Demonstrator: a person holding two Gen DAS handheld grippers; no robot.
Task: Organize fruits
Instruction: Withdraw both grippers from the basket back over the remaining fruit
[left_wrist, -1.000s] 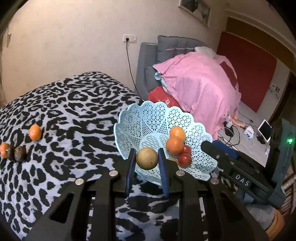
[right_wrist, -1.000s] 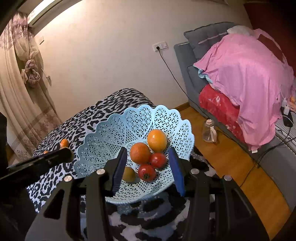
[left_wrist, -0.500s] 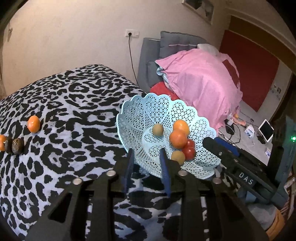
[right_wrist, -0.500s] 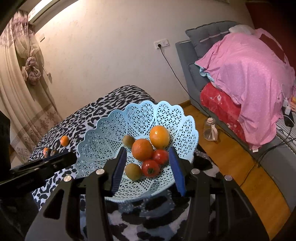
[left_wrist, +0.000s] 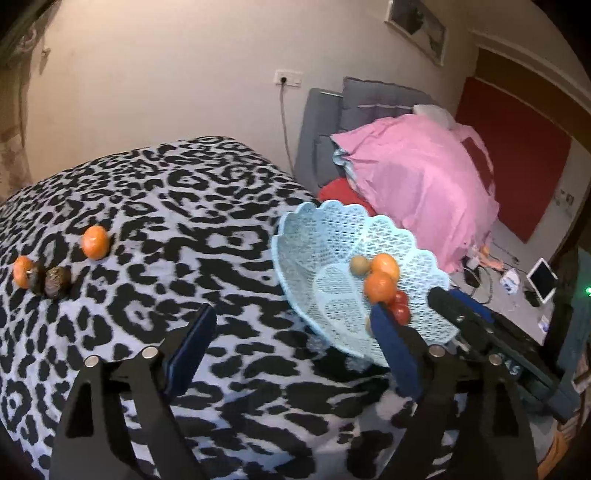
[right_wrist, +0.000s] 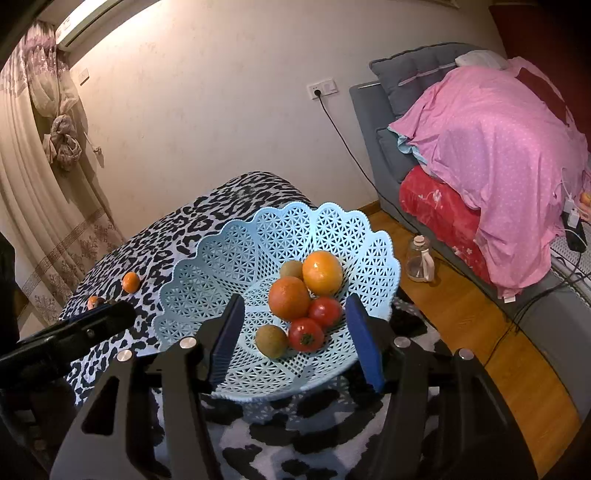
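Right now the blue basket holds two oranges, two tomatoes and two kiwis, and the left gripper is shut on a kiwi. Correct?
Not quite. The left gripper is open and empty, as the left wrist view shows. The blue basket does hold two oranges, two tomatoes and two kiwis.

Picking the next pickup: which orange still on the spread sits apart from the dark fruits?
The farther orange, alone; the nearer orange touches the dark fruits.

perforated plastic basket (right_wrist: 229, 258), soft cloth cover (left_wrist: 155, 206)
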